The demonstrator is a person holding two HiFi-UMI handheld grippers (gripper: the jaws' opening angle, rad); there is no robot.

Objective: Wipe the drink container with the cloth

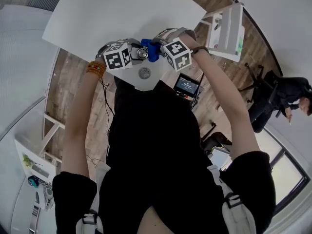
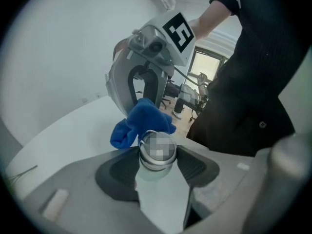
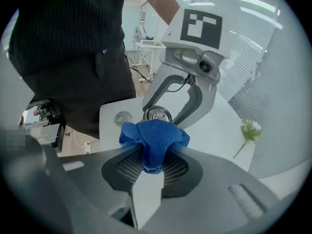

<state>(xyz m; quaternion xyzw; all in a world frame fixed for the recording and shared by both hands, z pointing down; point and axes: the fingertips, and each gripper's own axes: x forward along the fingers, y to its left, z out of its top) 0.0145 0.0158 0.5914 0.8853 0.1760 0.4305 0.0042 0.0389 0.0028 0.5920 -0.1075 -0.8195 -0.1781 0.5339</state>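
Note:
A silver drink can (image 2: pixel 157 152) is held up over the white table, clamped between the jaws of my left gripper (image 2: pixel 157 161). Its top (image 3: pixel 157 114) shows in the right gripper view, and from the head view the can (image 1: pixel 142 53) sits between the two marker cubes. A blue cloth (image 3: pixel 154 140) is bunched in my right gripper (image 3: pixel 152 161), which is shut on it. The cloth (image 2: pixel 141 122) presses against the can's far side and shows as a blue wad (image 1: pixel 151 49) from above.
A round lid or coaster (image 1: pixel 144 73) lies on the white table (image 1: pixel 112 13) near its front edge. A flower sprig (image 3: pixel 249 130) lies further along the table. A white shelf unit (image 1: pixel 229 30) stands to the right, and a person (image 1: pixel 285 99) sits beyond it.

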